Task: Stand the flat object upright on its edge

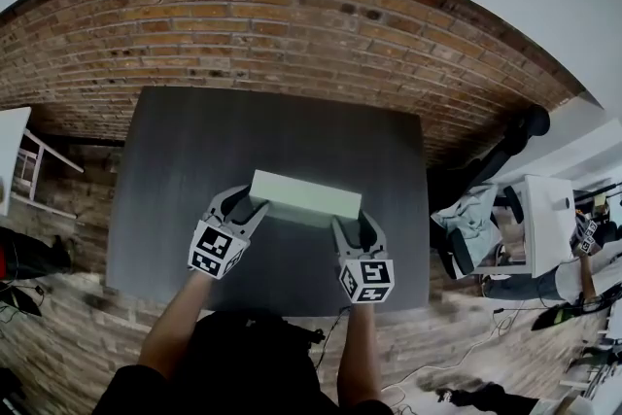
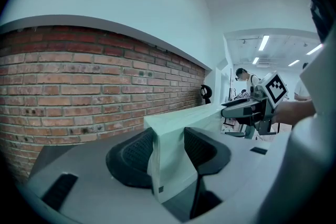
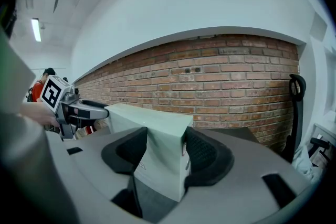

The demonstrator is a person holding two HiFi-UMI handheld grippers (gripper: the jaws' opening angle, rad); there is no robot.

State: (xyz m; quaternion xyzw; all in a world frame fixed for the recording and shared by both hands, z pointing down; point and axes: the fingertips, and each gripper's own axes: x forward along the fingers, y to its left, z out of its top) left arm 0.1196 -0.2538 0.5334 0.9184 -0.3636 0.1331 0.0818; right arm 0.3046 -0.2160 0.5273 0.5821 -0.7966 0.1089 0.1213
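Left gripper (image 1: pixel 243 206) and right gripper (image 1: pixel 355 226) are each pinching an end of the pale green box (image 1: pixel 306 197), edge-up over the table (image 1: pixel 165 199), risking it toppling flat if one lets go first.

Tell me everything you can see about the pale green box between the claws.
The pale green box is a long, thin, closed slab, matte like cardboard, with small dark print near the ends. It is held roughly upright, long edge down, crosswise over the dark grey table. The left claw pinches one end, the right claw the other, pads on its broad faces. Whether it touches the table is unclear.
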